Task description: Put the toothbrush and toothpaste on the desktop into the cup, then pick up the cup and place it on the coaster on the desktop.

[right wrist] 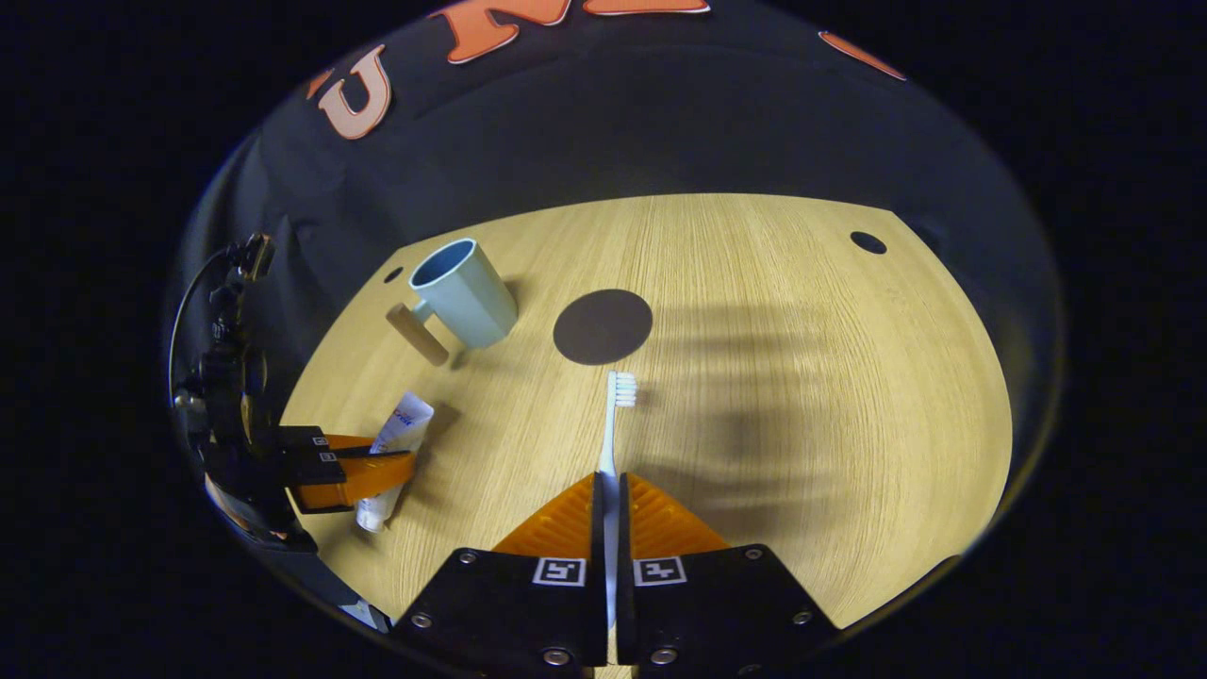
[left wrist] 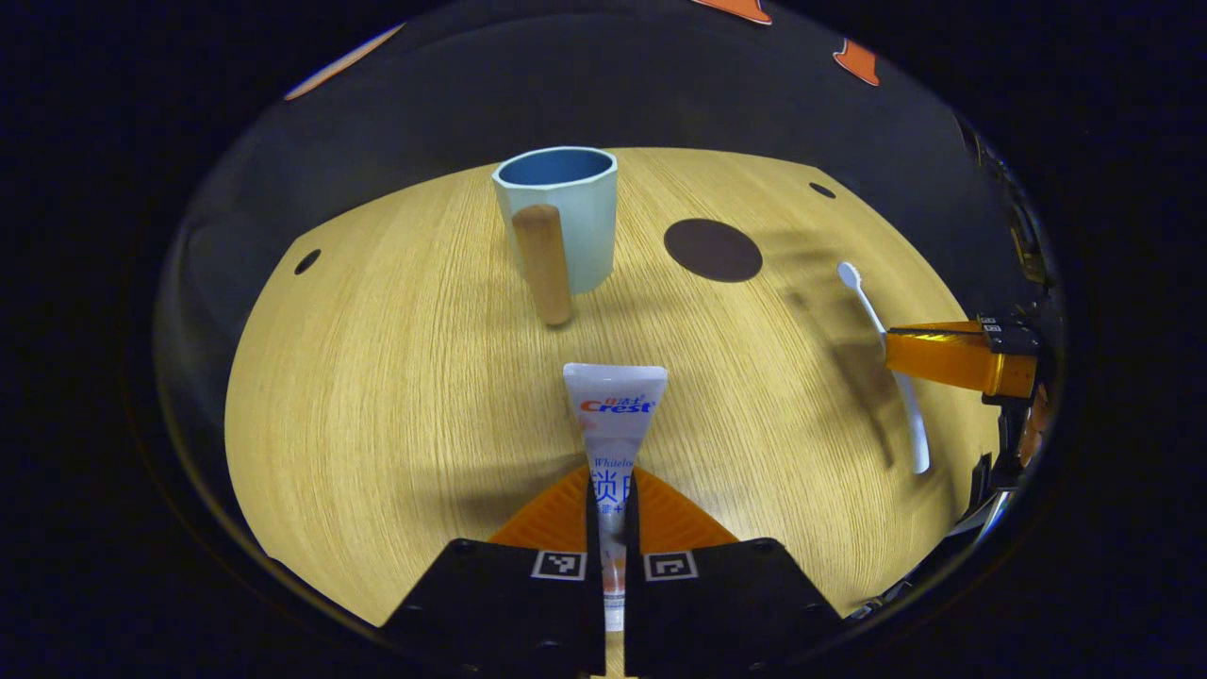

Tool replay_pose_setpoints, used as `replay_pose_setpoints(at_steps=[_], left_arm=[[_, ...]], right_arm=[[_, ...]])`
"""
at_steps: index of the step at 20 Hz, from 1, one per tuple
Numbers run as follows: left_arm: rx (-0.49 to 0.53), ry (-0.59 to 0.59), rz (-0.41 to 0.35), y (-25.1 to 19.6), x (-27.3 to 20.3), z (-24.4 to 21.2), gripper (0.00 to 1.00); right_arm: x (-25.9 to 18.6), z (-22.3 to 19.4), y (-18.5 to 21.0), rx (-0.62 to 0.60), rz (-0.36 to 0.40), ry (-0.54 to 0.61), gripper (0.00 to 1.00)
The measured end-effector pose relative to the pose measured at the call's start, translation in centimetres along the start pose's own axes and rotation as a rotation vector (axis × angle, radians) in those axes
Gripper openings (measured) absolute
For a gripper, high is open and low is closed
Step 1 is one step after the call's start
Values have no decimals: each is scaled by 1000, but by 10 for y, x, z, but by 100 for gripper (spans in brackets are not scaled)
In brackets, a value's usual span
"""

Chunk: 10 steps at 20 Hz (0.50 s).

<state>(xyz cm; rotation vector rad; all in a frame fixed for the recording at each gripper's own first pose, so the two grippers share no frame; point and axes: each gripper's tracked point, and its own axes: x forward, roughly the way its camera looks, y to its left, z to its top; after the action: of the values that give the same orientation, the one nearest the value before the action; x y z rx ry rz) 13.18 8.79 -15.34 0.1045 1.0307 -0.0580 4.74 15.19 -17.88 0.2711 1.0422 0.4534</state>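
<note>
Left tool [left wrist: 613,490] clamps the toothpaste [left wrist: 615,415]; right tool [right wrist: 610,495] clamps the toothbrush [right wrist: 613,424].

Bright tabletop [right wrist: 754,283], soft shadows, fisheye-bent edges.

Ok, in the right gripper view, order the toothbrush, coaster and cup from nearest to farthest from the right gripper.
1. Toothbrush: clamped between the right gripper fingers.
2. Coaster: straight ahead, past the bristles.
3. Cup: farthest, ahead and left.
</note>
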Motion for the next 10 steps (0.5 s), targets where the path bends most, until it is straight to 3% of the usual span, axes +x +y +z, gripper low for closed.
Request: replay_pose_setpoints(at_steps=[5,10], left_arm=[[13,-235,51,19,-1,57,7],[-2,-442,85,17,-15,76,8]], right_arm=[[-18,28,1,-14,-5,-140,4],[-39,52,14,-65,-7,-279,4]])
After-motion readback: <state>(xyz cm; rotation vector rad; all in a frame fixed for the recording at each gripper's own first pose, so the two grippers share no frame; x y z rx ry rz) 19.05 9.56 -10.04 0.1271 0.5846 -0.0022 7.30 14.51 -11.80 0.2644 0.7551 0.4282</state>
